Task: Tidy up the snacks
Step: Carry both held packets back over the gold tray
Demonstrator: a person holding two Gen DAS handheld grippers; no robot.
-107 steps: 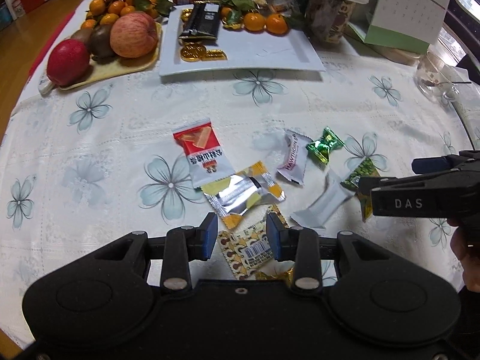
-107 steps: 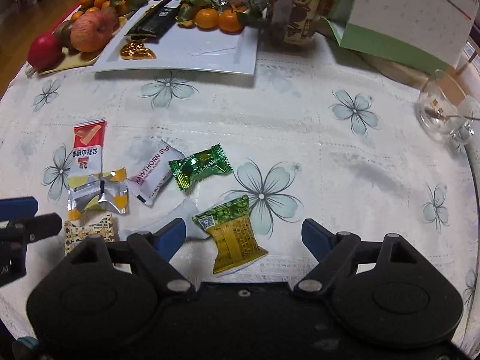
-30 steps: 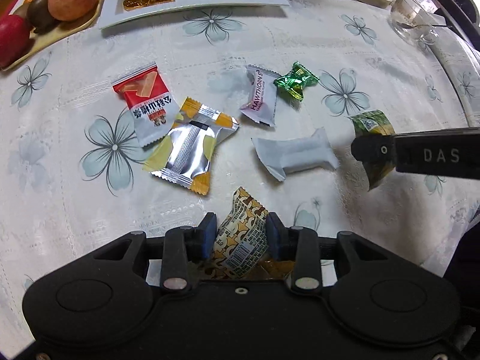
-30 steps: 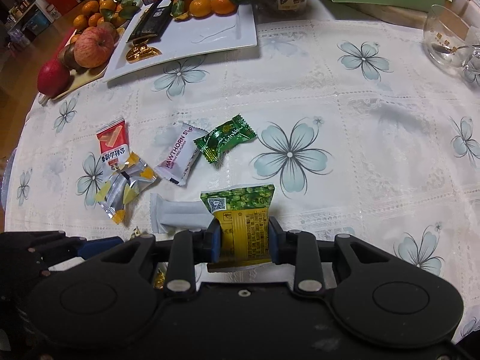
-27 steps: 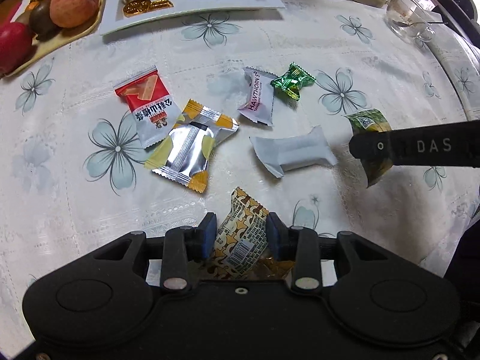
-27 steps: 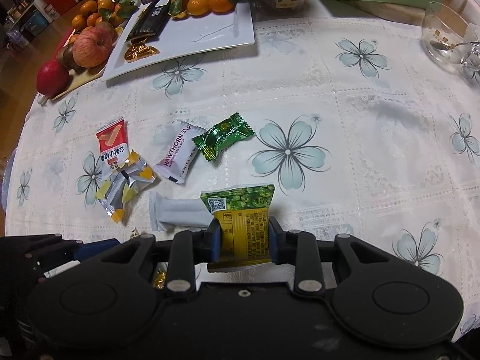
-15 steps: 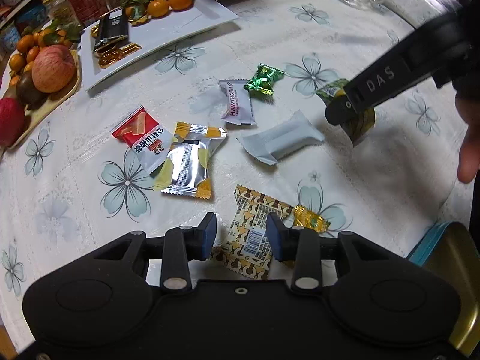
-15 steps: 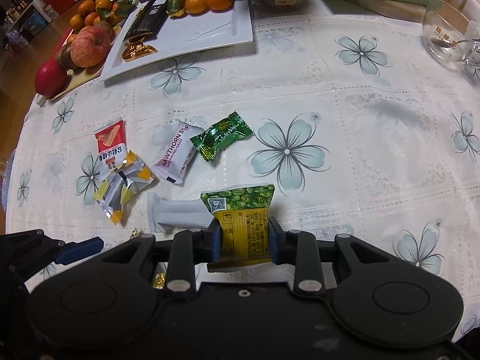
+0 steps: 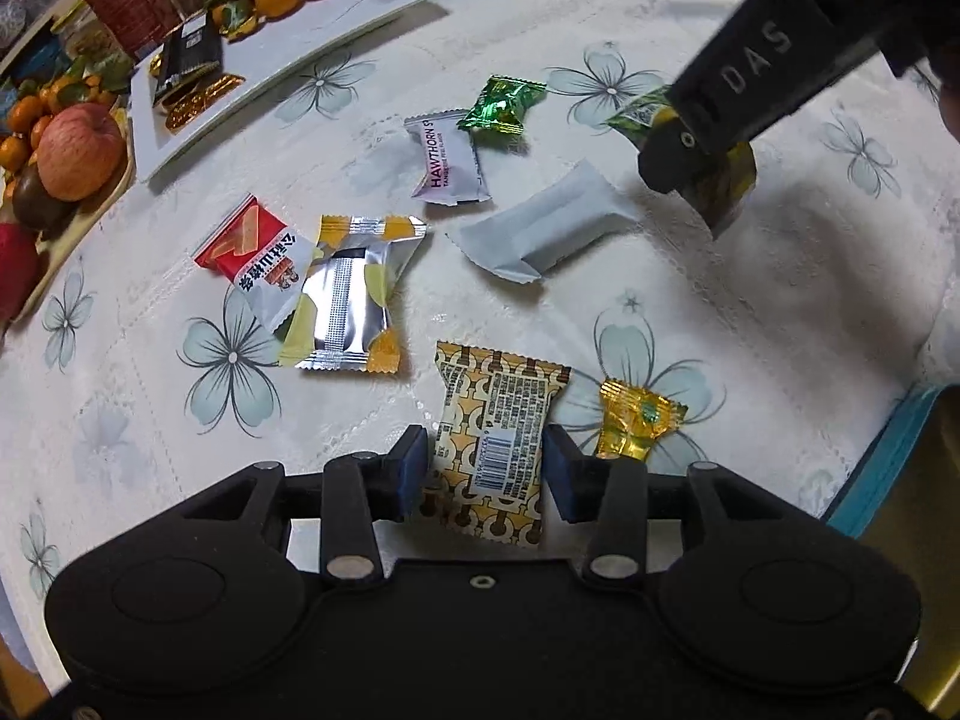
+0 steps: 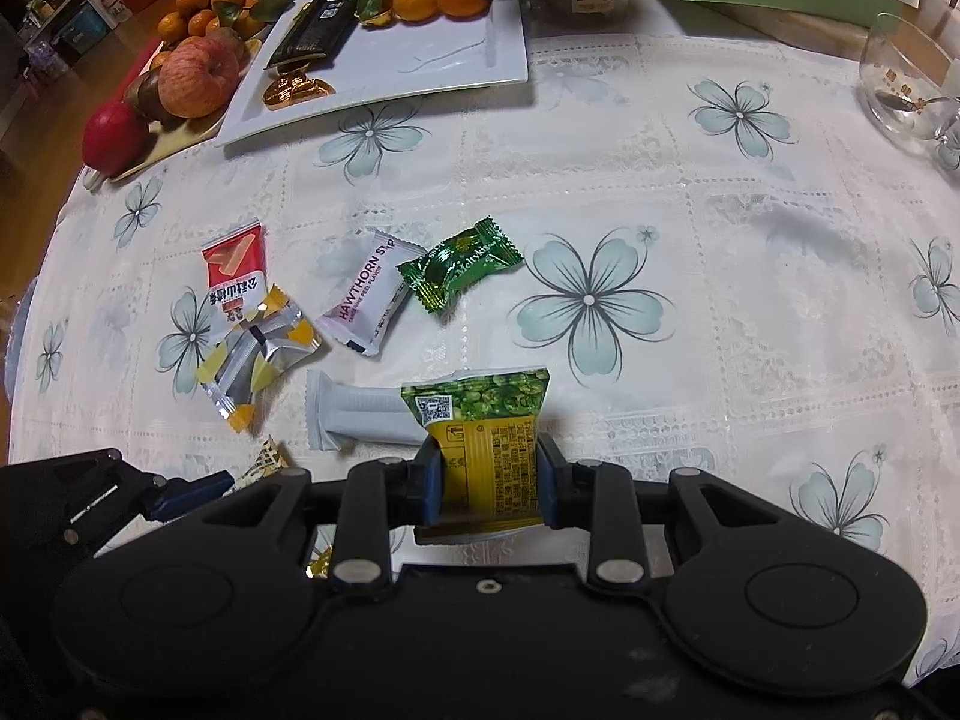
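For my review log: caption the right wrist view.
Right gripper clamps a green-yellow snack packet above the floral tablecloth; other snacks lie beyond.

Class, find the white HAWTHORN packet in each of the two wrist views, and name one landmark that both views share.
Left wrist view: the HAWTHORN packet lies upper centre, left of the green foil candy.
Right wrist view: the packet lies left of centre, again left of the candy.
Shared landmark: the white rectangular plate.
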